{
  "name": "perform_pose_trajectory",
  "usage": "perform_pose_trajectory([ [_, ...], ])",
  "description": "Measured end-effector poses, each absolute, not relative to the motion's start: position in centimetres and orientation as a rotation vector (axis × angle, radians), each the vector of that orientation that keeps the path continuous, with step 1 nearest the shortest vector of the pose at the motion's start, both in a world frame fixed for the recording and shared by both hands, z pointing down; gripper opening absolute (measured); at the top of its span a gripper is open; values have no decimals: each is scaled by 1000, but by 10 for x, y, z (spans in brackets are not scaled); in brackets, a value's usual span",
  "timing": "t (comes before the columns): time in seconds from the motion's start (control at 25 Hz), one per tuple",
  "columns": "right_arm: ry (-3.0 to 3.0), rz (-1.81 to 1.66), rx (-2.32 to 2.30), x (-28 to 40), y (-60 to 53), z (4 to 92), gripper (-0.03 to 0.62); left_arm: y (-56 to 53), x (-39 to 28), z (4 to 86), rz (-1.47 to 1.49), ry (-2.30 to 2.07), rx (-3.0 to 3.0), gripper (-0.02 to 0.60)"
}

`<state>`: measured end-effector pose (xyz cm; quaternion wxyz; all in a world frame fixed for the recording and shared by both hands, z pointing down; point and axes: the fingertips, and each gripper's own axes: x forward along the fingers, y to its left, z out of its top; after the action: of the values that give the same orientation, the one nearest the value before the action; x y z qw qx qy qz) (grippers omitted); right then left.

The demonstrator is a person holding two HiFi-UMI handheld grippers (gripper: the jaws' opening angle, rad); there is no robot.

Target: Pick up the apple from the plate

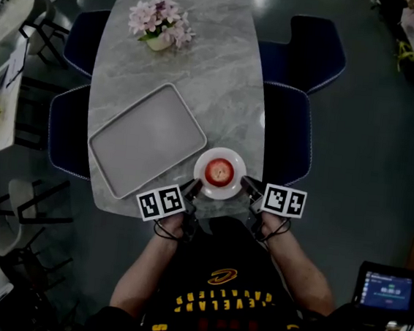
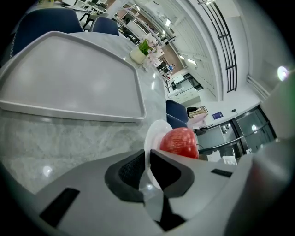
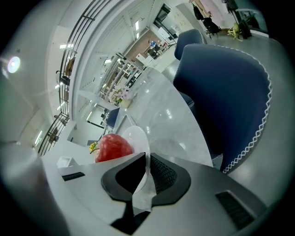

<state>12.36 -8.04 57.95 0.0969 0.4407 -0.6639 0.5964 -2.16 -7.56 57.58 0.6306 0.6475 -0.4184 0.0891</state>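
A red apple [image 1: 219, 171] sits on a small white plate [image 1: 236, 159] near the front edge of the grey marble table [image 1: 210, 66]. My left gripper [image 1: 193, 188] is shut on the plate's left rim, and my right gripper [image 1: 248, 184] is shut on its right rim. In the left gripper view the thin white plate [image 2: 154, 132] edge runs between the dark pads [image 2: 129, 171], with the apple [image 2: 179, 142] just beyond. The right gripper view shows the same: the plate [image 3: 136, 135] rim clamped between the pads [image 3: 162, 173], the apple [image 3: 112, 147] to the left.
A large grey tray [image 1: 147, 139] lies left of the plate. A pot of pink flowers [image 1: 162, 23] stands at the table's far end. Dark blue chairs [image 1: 290, 133] flank the table on both sides. A person's arms and torso are at the front edge.
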Motion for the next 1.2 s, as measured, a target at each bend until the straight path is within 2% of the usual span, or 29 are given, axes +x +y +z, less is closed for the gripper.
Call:
perform_pose_trajectory([
  [0.36,-1941,1794,1328,154,-83,592,42,-81,9,585,254,-948,1509,39],
  [1.2,-1884,1774,1325,161,-75,641,43,-78,16,635,348,-954,1506,40],
])
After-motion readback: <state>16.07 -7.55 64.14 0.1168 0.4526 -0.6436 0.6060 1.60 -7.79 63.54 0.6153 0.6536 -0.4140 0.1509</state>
